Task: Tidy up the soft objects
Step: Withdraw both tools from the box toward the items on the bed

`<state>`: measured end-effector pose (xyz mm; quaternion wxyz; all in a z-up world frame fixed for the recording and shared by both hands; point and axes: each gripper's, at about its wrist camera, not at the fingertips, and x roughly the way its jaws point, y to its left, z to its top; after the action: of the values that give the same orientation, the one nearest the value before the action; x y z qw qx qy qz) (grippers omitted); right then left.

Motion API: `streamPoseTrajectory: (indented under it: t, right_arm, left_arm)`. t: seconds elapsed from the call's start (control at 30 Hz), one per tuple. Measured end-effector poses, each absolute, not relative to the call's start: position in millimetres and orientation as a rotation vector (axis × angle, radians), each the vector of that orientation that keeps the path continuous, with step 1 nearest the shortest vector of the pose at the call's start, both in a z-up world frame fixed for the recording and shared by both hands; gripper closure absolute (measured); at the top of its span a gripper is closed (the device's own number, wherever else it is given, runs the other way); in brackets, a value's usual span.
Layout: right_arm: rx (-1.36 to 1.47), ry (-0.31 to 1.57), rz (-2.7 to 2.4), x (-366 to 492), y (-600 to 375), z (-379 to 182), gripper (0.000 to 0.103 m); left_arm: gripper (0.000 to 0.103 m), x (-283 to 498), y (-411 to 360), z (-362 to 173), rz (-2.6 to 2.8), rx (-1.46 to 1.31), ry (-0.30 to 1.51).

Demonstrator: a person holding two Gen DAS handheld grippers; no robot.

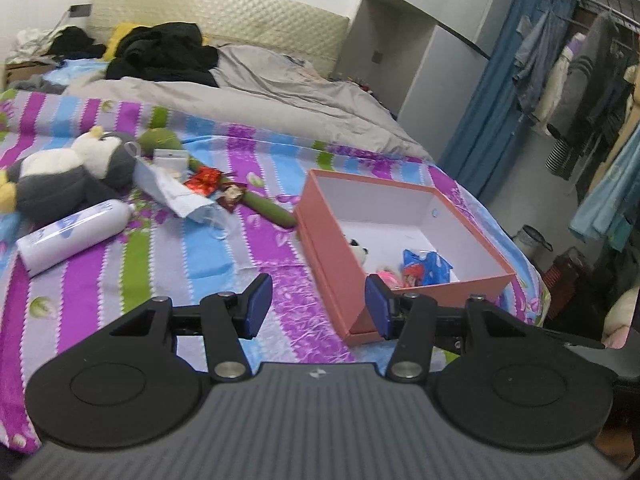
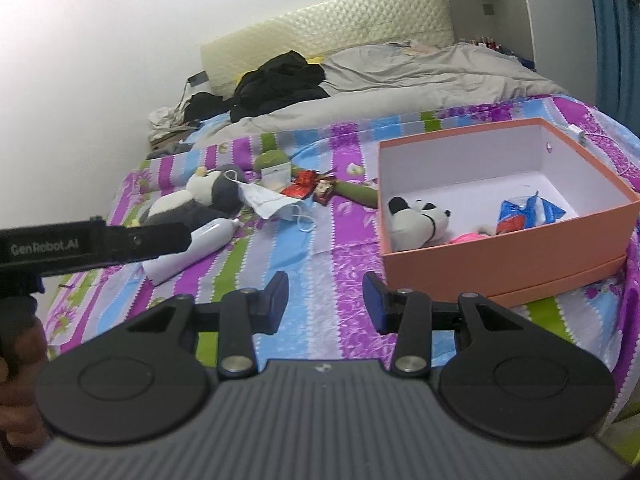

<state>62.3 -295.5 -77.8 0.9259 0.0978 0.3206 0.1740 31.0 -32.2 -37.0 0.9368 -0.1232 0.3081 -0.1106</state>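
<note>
Nearest the cameras, the left gripper [image 1: 318, 306] hovered over the striped bedsheet [image 1: 208, 256] with its jaws spread and nothing between them; its right finger [image 1: 376, 306] sat in front of the near corner of the pink box [image 1: 328, 248]. The right gripper [image 2: 324, 302] likewise hung above the sheet, jaws spread and empty, just short of the box's near wall [image 2: 500, 256]. In the right wrist view the body of the left gripper reached in from the left edge, covering part of a white bottle [image 2: 200, 244].

Inside the open box lay a small panda plush [image 2: 416, 220] against the near left corner, a blue snack packet [image 2: 528, 210] further right, and something pink [image 2: 470, 237] between them, mostly hidden by the wall.

Left of the box, loose on the sheet, the white bottle [image 1: 72, 236] lay on its side. Beyond it a grey-and-white penguin plush [image 1: 68, 176] sprawled on its back. A crumpled face mask [image 1: 176, 192] rested just beside the penguin, near a red foil wrapper [image 1: 204, 180] and a long green plush [image 1: 264, 206] whose far end pointed toward the box's back corner.

Further back, a grey duvet [image 1: 280, 100] was bunched across the bed, with dark clothes [image 1: 164, 54] heaped against the cream padded headboard [image 1: 224, 16]. Off to the right, garments hung on a rack [image 1: 580, 64].
</note>
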Motion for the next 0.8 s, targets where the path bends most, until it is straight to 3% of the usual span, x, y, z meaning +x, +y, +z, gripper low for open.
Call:
streamPoseTrajectory:
  t: [0.43,0.8]
  right_arm:
    - [0.113,0.622,0.434,44.4,-258.0,-96.7,0.059]
    - [0.108,0.613,0.379,90.0,-220.7,-122.4,0.059]
  left_arm:
    - [0.046,3.1,17.1,-68.4,-0.14,-0.327,0.638]
    - [0.046,64.5,50.6,-104.7,-0.089,-0.409,0.696]
